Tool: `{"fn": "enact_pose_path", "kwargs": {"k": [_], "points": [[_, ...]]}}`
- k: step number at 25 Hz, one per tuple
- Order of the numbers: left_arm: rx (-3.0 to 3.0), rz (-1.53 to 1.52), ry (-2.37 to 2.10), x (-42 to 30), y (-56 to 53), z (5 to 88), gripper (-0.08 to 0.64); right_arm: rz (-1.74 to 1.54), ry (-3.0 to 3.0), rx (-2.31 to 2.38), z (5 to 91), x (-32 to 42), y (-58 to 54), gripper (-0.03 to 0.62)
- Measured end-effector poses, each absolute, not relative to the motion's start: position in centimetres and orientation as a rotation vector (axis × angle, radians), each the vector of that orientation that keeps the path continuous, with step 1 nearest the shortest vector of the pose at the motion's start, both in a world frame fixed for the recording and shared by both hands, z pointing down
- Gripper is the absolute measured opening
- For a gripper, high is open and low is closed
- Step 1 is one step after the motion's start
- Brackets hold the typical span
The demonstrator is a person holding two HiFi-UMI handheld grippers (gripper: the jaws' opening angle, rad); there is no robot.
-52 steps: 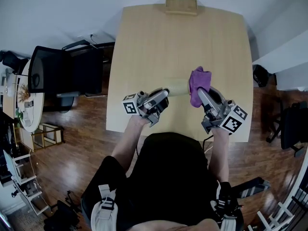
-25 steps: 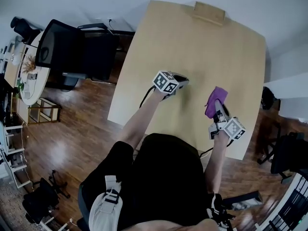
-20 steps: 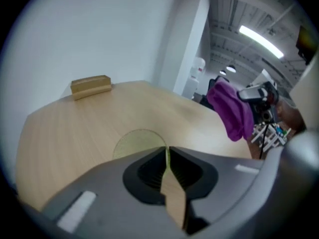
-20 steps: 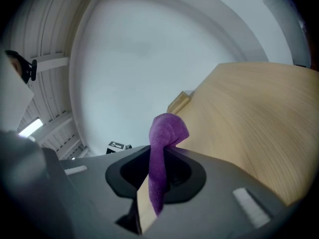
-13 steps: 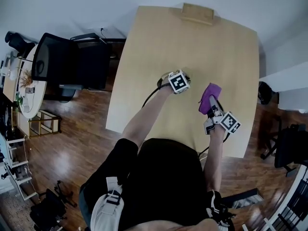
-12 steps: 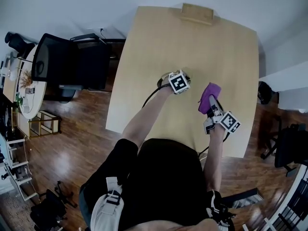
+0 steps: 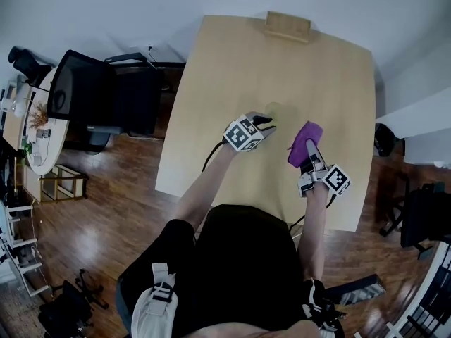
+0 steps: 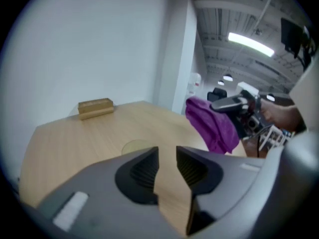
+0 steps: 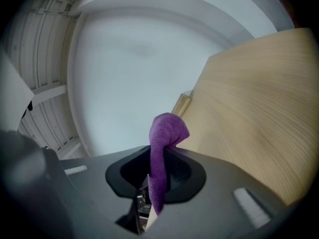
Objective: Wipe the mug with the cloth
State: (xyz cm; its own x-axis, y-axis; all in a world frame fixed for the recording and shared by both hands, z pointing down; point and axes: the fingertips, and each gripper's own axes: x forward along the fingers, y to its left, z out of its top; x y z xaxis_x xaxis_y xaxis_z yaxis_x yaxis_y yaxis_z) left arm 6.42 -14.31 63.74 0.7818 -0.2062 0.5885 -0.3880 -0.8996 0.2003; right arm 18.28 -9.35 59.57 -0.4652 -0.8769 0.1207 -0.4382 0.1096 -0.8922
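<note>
A pale yellow-green mug [image 7: 272, 110] stands on the wooden table [image 7: 225, 69], just past the tips of my left gripper [image 7: 266, 121]. In the left gripper view only the mug's rim [image 8: 134, 146] shows, beyond the left gripper [image 8: 167, 166]. Its jaws have just been opening and stand apart with nothing between them. My right gripper [image 7: 307, 148] is shut on a purple cloth [image 7: 304, 138], held right of the mug and clear of it. The cloth [image 9: 163, 143] hangs folded over the jaws of the right gripper [image 9: 158, 176]. From the left gripper view the cloth [image 8: 212, 126] dangles at the right.
A small wooden block [image 7: 287, 27] lies at the table's far edge, also seen as the block [image 8: 95, 107]. A black office chair [image 7: 99, 94] stands left of the table. Wood floor surrounds the table, and the near table edge runs by my body.
The left gripper has opened and drawn back toward me, and the mug now shows uncovered on the table. The right gripper and cloth have barely shifted.
</note>
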Motion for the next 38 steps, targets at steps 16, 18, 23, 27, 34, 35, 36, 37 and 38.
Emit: {"fn": "enact_pose_path", "kwargs": {"k": [16,18,23,27,34,35,36,37,38], "points": [[2.058,-0.735,-0.408,-10.1,-4.5,51.8,0.087,-1.307,1.805,-1.144,53.8,11.3,1.3,0.060],[2.069,-0.763,-0.393,-9.6,-3.3,50.4,0.087,-1.303,1.810,-1.132,53.3,11.4,2.2,0.060],[2.112,-0.839,-0.382,-9.9,0.3,46.8,0.083,-1.219,1.916,-1.019,50.0,9.9,4.4,0.060],[2.101,-0.901,-0.439,-10.6,4.6,45.4,0.078,-1.195,1.992,-0.926,48.7,9.1,7.1,0.060],[2.062,-0.941,-0.550,-8.8,14.6,45.4,0.066,-1.290,1.973,-0.857,51.1,12.1,13.8,0.060],[2.064,-0.943,-0.564,-9.1,15.4,45.2,0.064,-1.296,1.966,-0.842,51.0,11.9,14.4,0.060],[2.072,-0.945,-0.573,-9.3,16.2,44.8,0.063,-1.300,1.959,-0.831,50.8,11.8,15.1,0.060],[2.084,-0.947,-0.578,-9.4,16.8,44.2,0.063,-1.301,1.954,-0.823,50.6,11.7,15.8,0.060],[2.099,-0.954,-0.577,-9.5,17.4,43.6,0.063,-1.298,1.952,-0.816,50.3,11.6,16.3,0.060]]}}
